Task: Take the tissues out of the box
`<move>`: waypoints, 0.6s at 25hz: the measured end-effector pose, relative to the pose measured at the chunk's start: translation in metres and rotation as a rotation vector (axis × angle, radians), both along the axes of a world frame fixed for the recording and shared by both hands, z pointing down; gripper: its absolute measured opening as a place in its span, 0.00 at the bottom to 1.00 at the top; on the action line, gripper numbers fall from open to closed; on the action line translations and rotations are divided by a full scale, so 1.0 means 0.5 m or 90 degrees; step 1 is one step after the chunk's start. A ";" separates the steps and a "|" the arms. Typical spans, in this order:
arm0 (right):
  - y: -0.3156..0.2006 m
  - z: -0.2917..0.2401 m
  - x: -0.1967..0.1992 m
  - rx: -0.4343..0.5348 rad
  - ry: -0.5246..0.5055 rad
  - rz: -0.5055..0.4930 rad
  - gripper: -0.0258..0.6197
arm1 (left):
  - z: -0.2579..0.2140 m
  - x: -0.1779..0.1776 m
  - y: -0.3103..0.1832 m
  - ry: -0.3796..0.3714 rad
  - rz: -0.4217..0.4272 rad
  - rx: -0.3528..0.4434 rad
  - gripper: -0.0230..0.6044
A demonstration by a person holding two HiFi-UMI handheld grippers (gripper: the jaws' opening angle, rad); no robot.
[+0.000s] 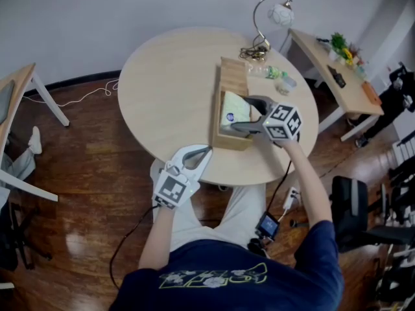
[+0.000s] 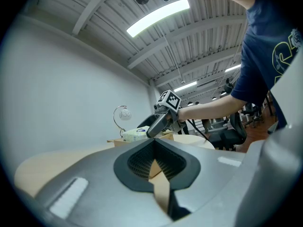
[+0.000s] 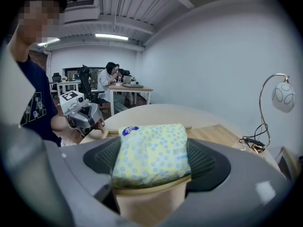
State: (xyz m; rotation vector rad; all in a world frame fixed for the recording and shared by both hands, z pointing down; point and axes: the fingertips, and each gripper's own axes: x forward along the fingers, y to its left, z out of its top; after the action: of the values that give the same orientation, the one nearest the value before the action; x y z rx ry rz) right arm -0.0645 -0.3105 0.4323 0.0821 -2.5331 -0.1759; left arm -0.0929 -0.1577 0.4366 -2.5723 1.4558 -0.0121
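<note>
- The left hand-held gripper (image 1: 205, 151) hangs off the bench (image 1: 168, 89) edge, on the person's side of the wooden box (image 1: 216, 118) and well apart from it. Its jaws are pressed together with nothing between them.
- The box stands on the bench with its top open. The tissue pack (image 1: 235, 109), yellow with blue dots, sits in the end of the box nearer the person.
- The right hand-held gripper (image 1: 243, 113) reaches in from the box's right side. Its jaws stand fairly wide, one on each flank of the pack, and seem to be clamped on it.
- To do this step well, I would draw the pack straight up until it clears the box walls. The soft wrapper may squash and slip, so the grip should stay firm and the lift slow. If the box starts to rise with the pack, the idle left hand-held gripper could press down on its rim.
- The right gripper view shows the pack (image 3: 151, 152) filling the gap between the pads, with the box rim just beneath it. The head view cannot settle that contact.
- The left gripper view shows its own jaws (image 2: 152, 143) meeting. Only the head view shows how the box, the bench and the desk lamp (image 1: 272, 11) beyond the box are laid out.
</note>
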 end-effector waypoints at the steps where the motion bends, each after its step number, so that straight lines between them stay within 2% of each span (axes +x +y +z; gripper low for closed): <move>1: -0.001 -0.002 0.001 0.000 -0.004 0.002 0.70 | 0.000 0.000 0.000 0.000 0.000 0.001 0.04; 15: -0.002 -0.057 0.005 0.020 -0.045 -0.001 0.70 | 0.002 0.000 -0.006 0.004 0.001 -0.015 0.04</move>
State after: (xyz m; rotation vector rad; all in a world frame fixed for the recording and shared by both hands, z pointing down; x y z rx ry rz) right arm -0.0620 -0.3116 0.4037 0.0997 -2.6011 -0.2172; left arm -0.0929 -0.1609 0.4376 -2.5948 1.4643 -0.0213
